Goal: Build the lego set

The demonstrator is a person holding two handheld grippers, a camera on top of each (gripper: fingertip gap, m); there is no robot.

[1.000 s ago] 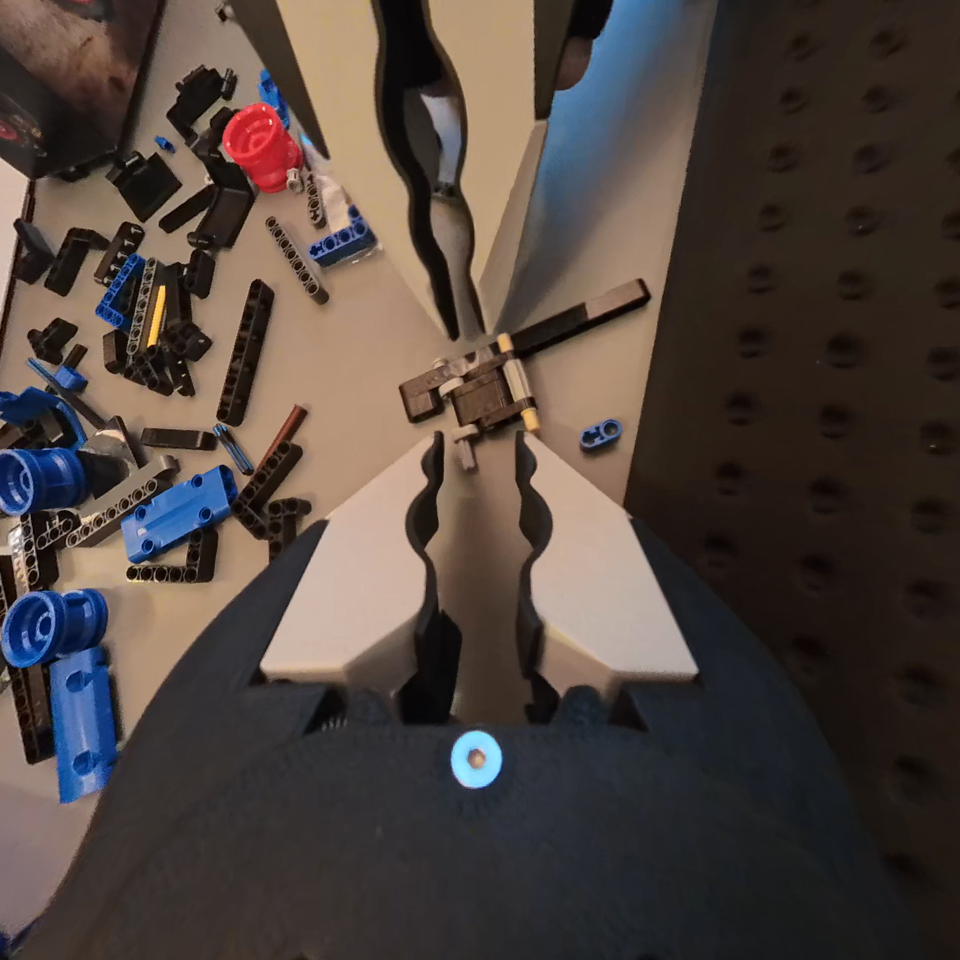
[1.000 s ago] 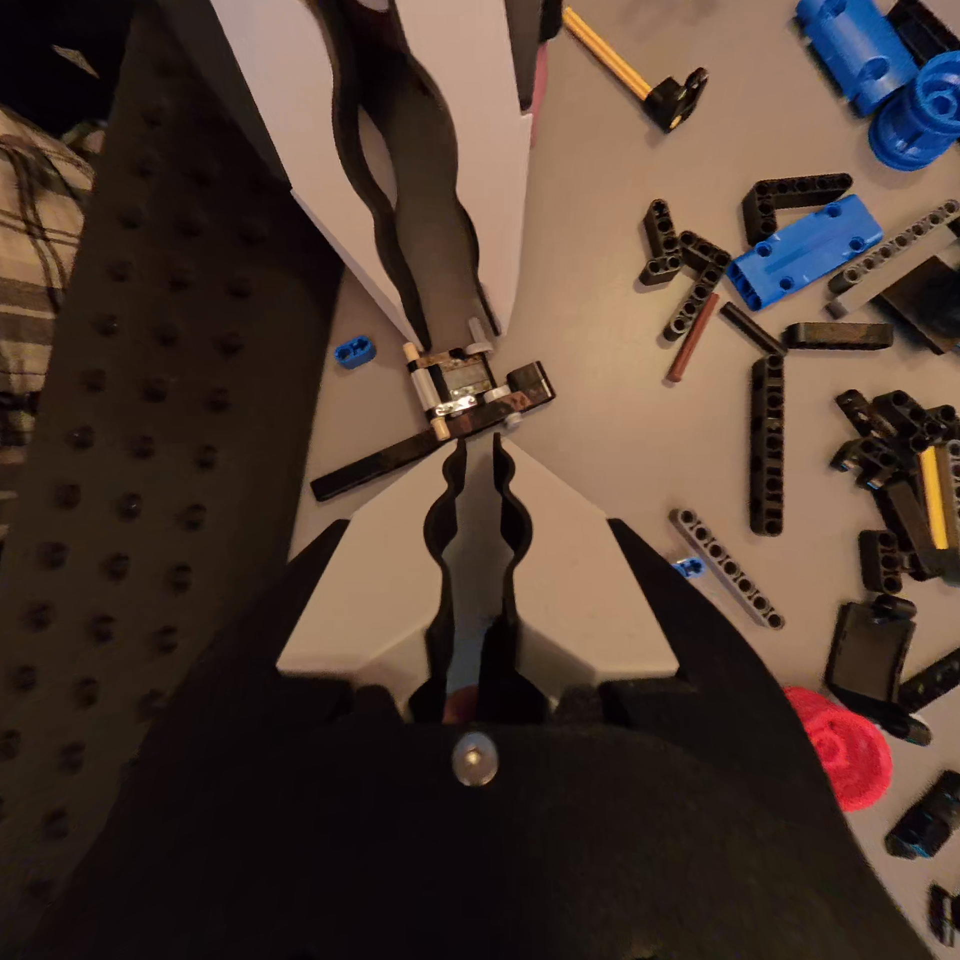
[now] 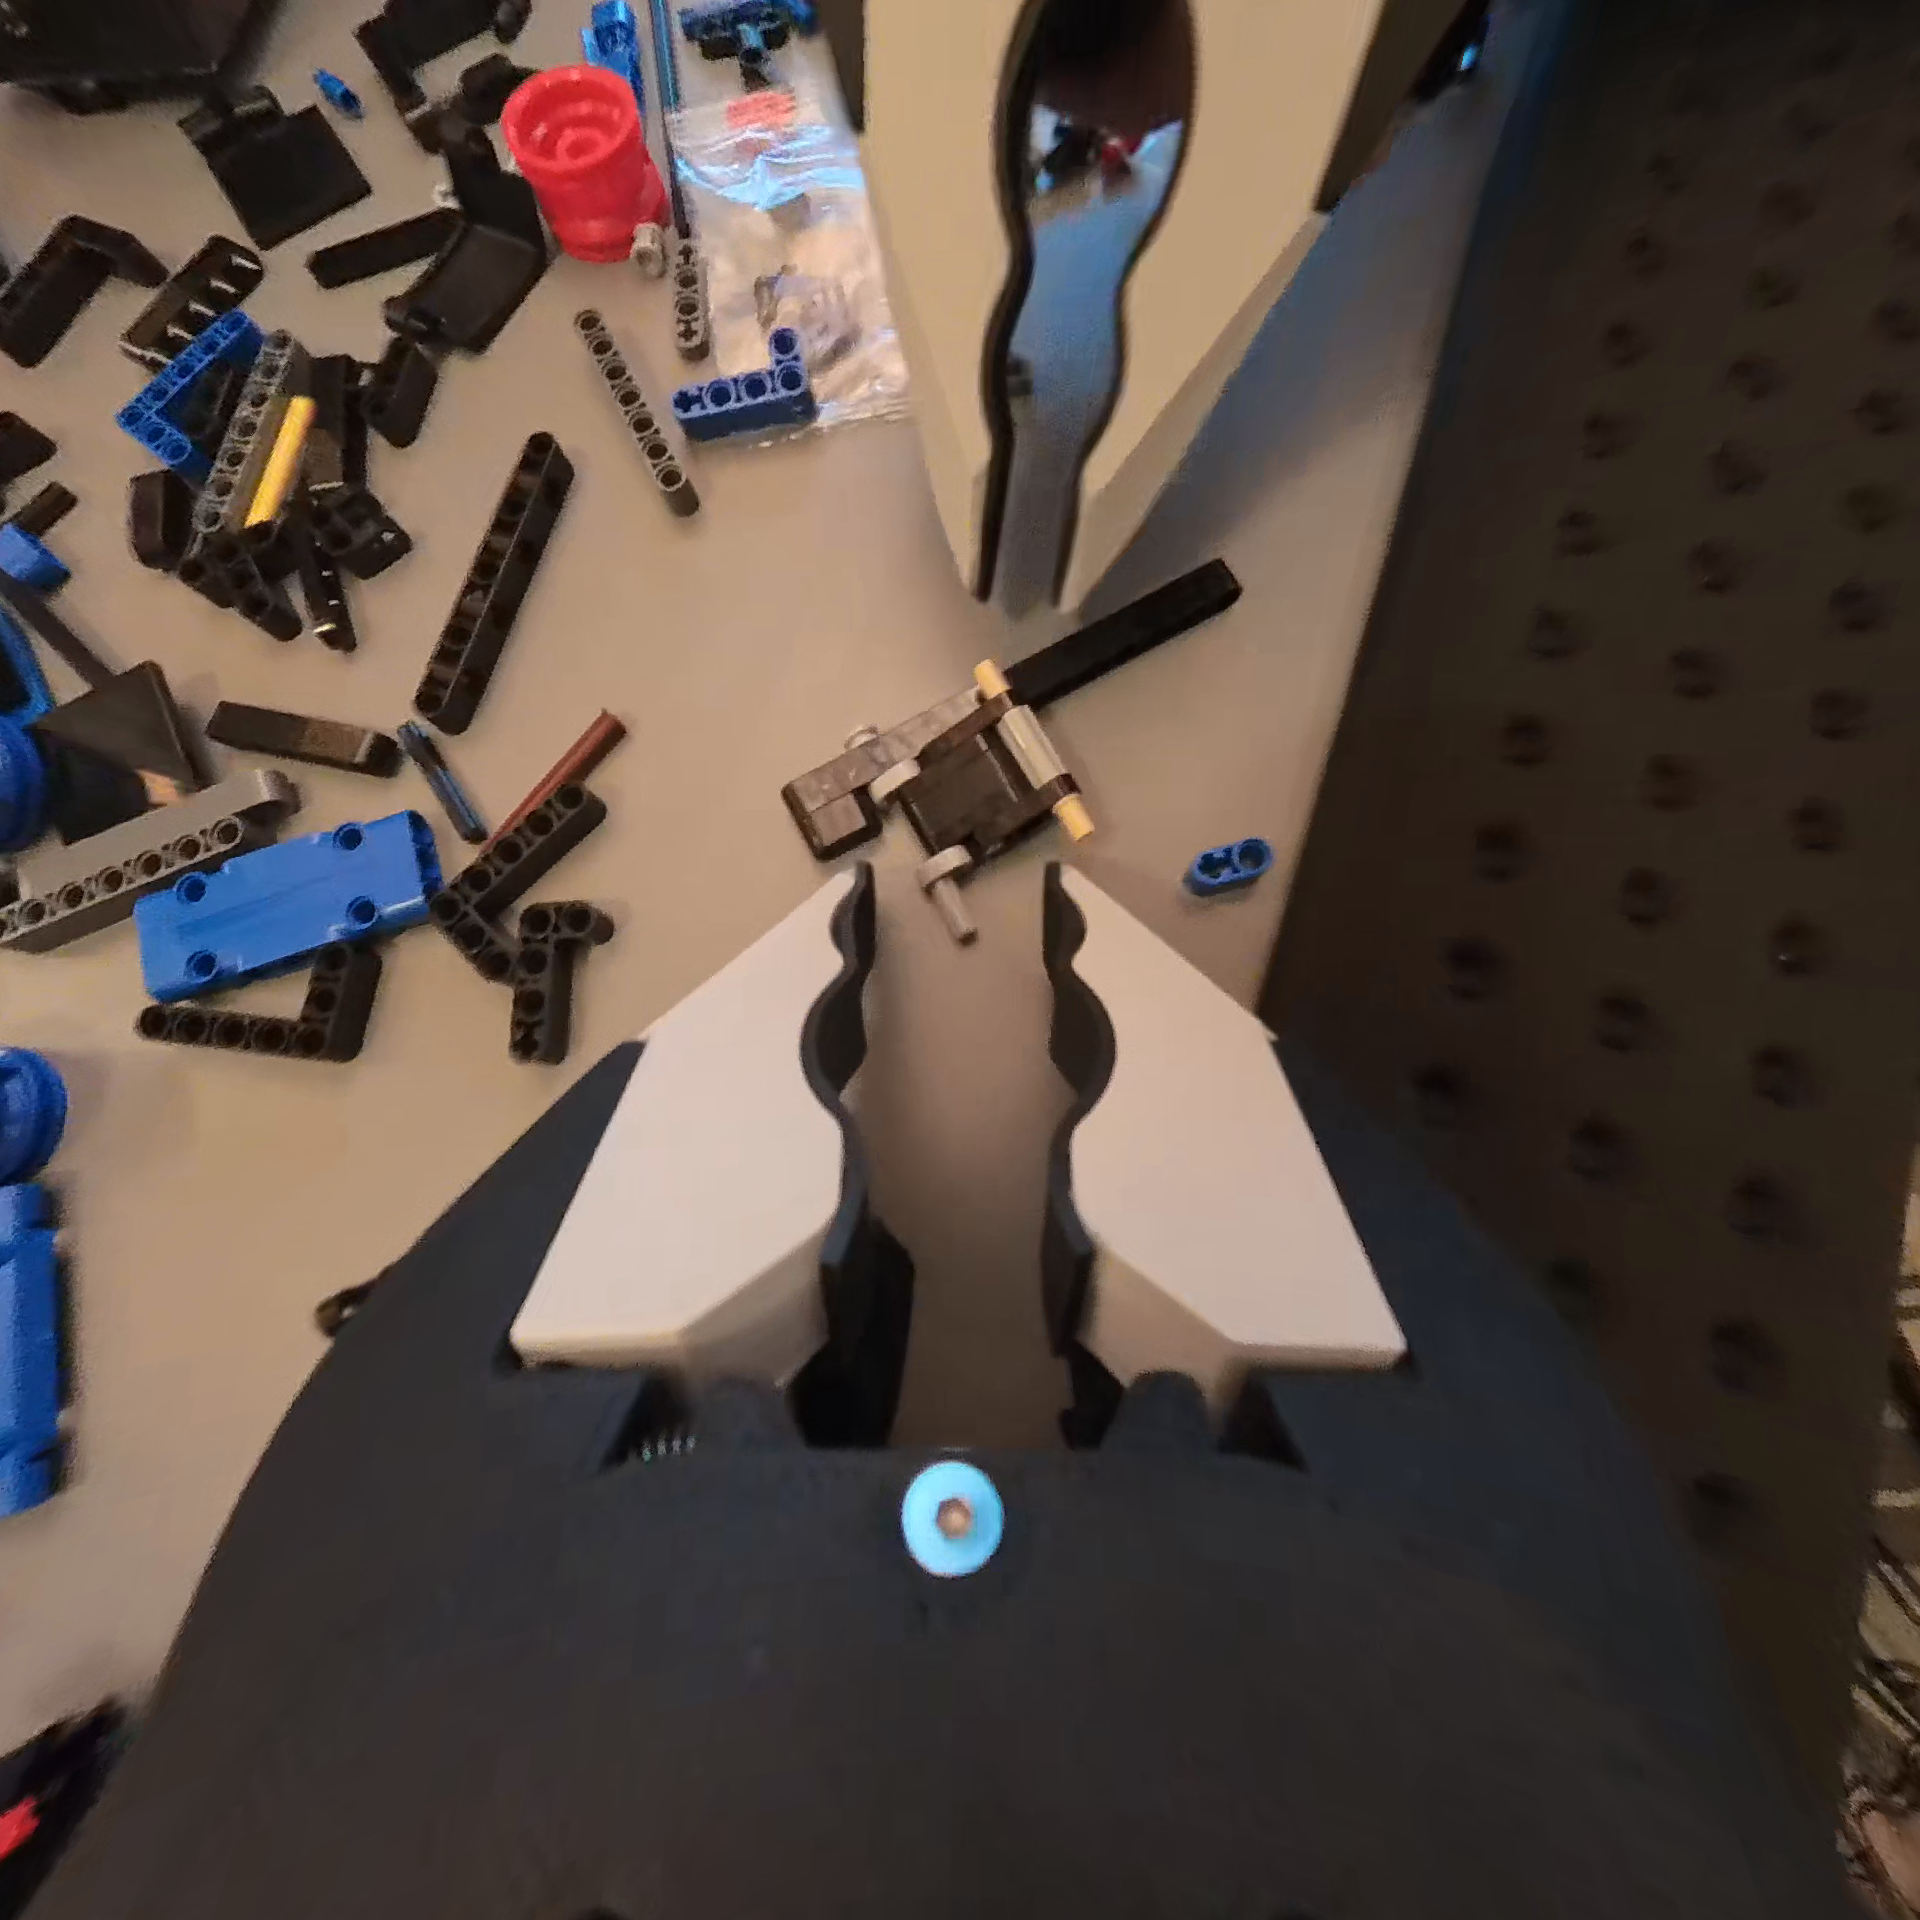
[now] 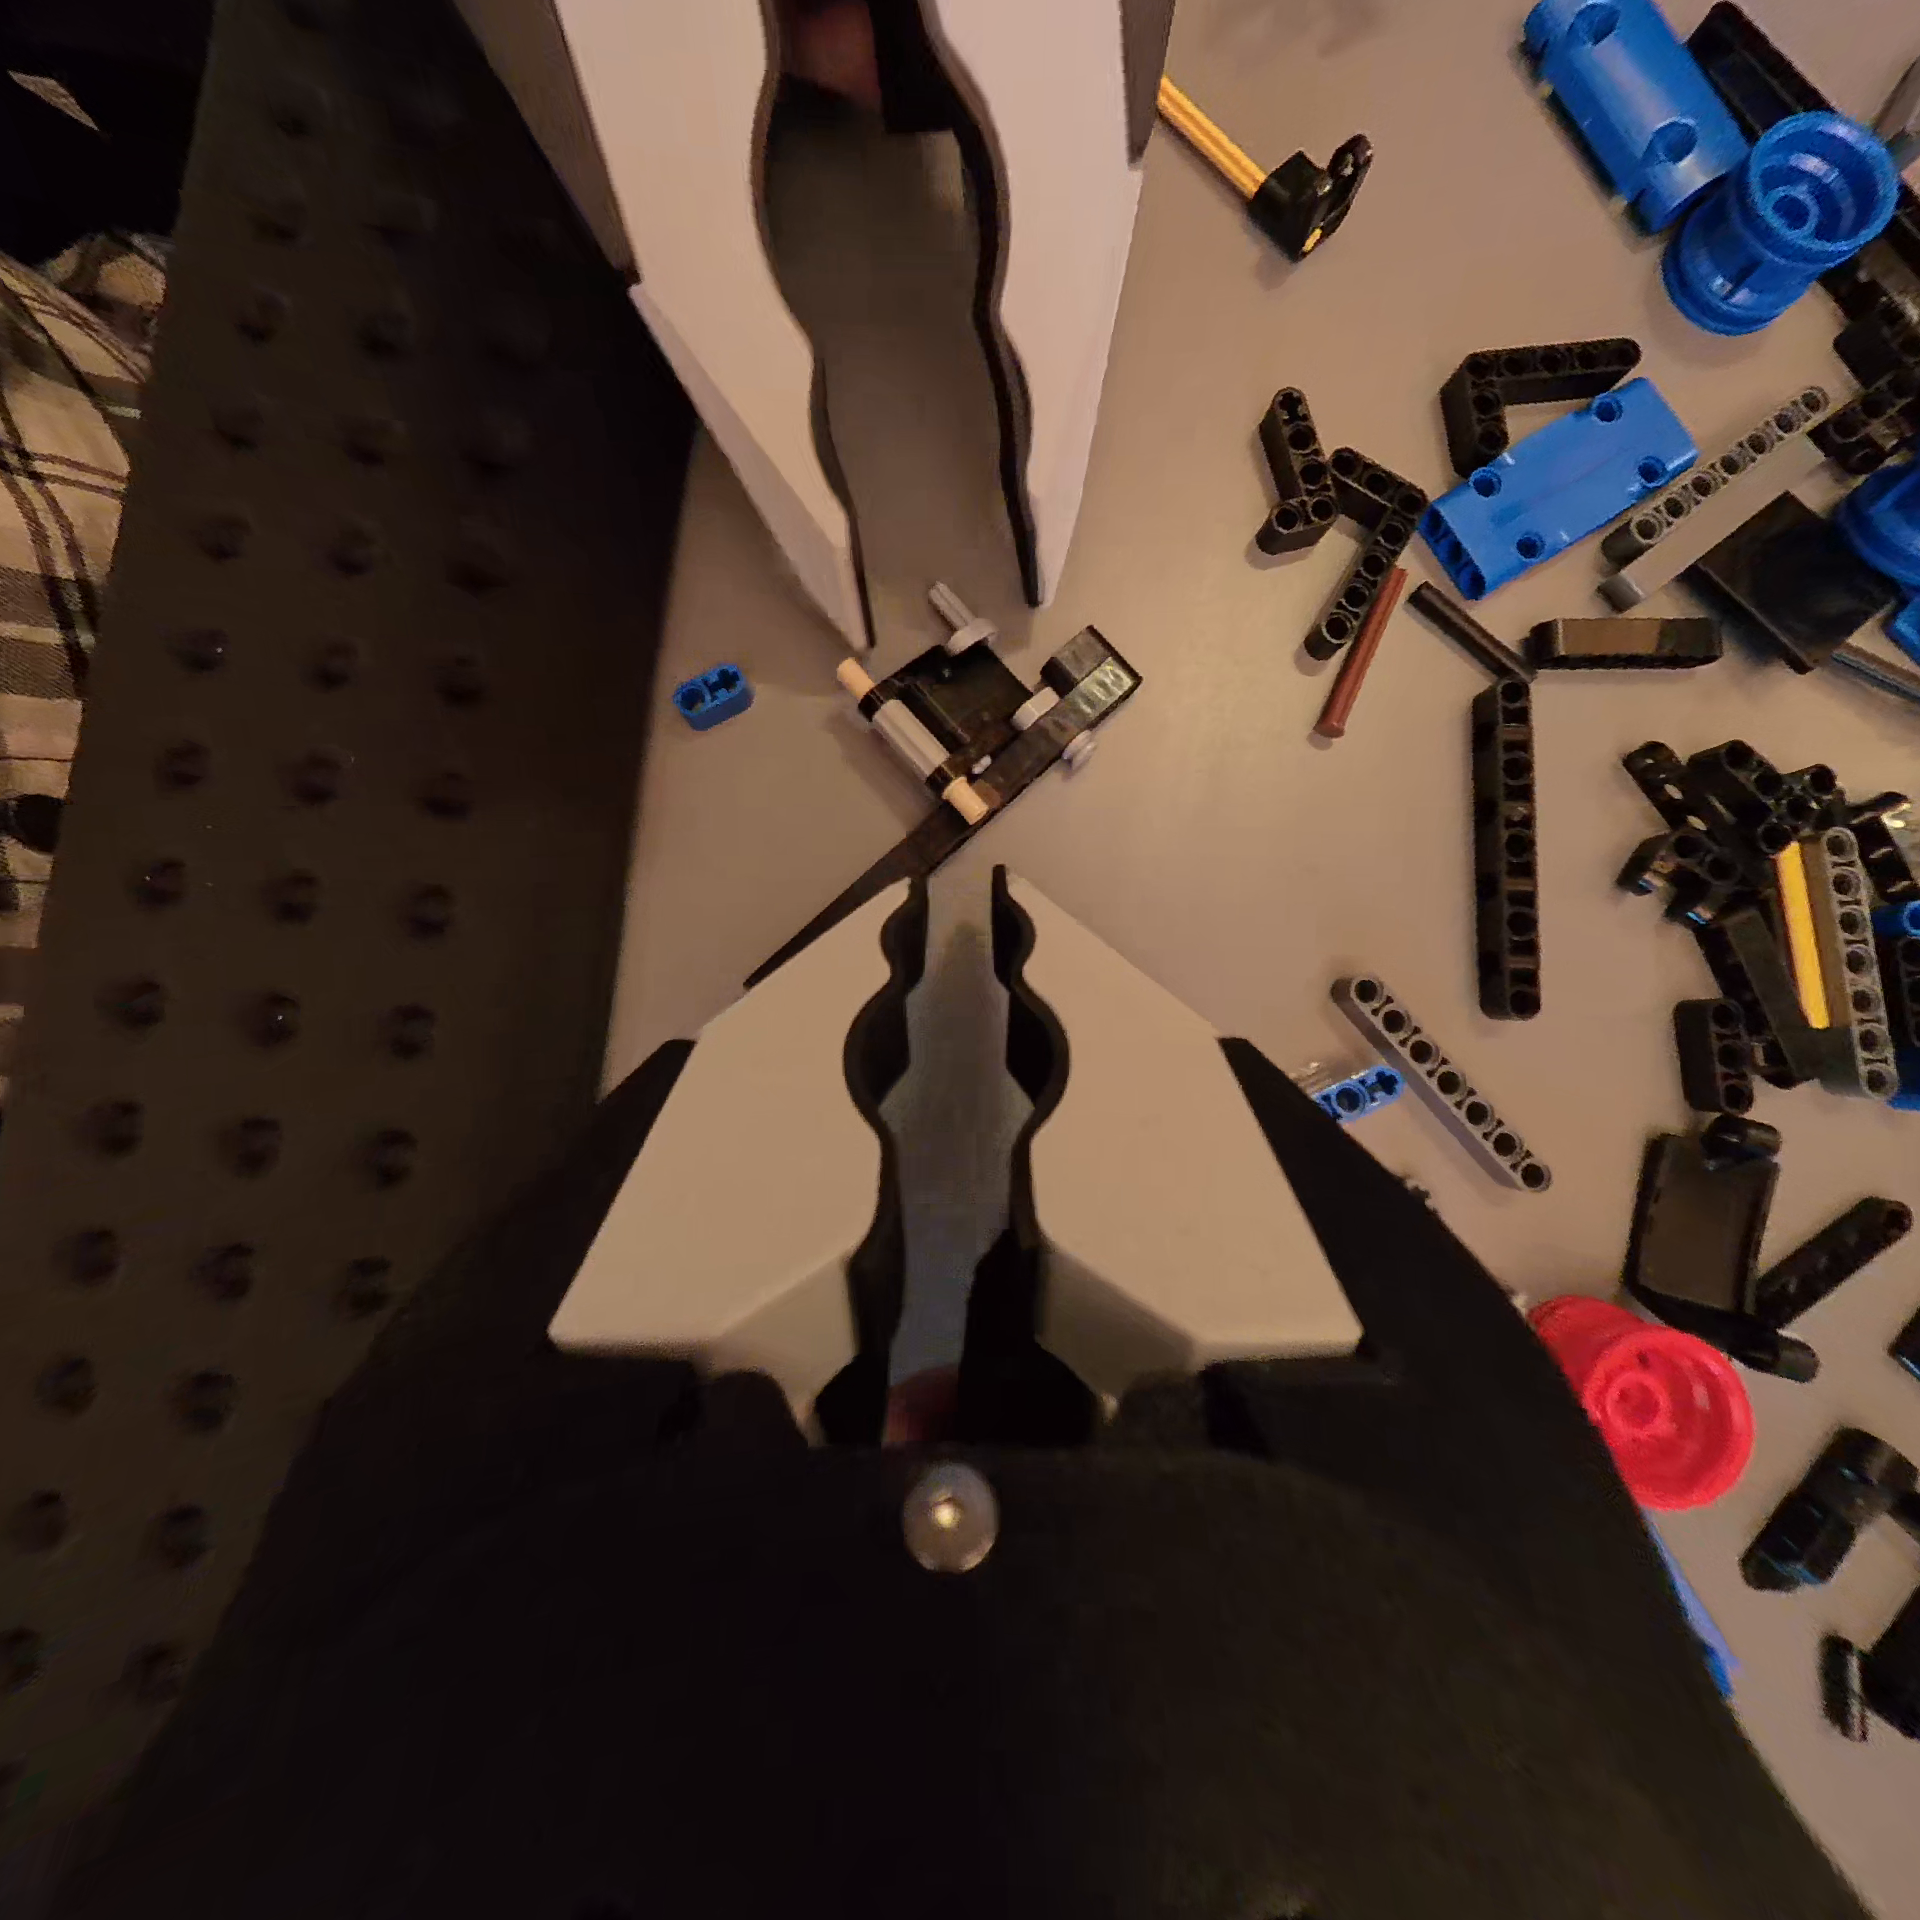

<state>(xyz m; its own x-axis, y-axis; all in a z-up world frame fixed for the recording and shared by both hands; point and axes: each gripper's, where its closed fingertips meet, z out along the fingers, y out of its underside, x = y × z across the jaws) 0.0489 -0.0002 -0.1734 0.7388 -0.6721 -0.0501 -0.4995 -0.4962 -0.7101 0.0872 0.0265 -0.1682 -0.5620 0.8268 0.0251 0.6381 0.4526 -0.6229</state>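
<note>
1. The left gripper has its fingers spread with a clear gap, and nothing is between them. Its tips are just beside the grey pin of the small assembly, apart from it.
2. The right gripper faces the left one from the other side. Its fingers are only a little apart and hold nothing; bare desk shows in the narrow gap.
3. The small assembly is black, with a cream axle and grey pins. It lies flat on the grey desk between the two grippers, near the desk edge that meets the dark pegboard panel.
4. A long black beam sticks out of the assembly, toward the right gripper.
5. A small blue connector lies alone just beside the pegboard edge, near the assembly but not touching it.
6. The loose parts are spread well apart from the assembly, toward the opposite side of the desk: a blue panel, black beams, a red wheel hub and a clear plastic bag.
7. In the right wrist view, a blue wheel hub lies at the far corner.
</note>
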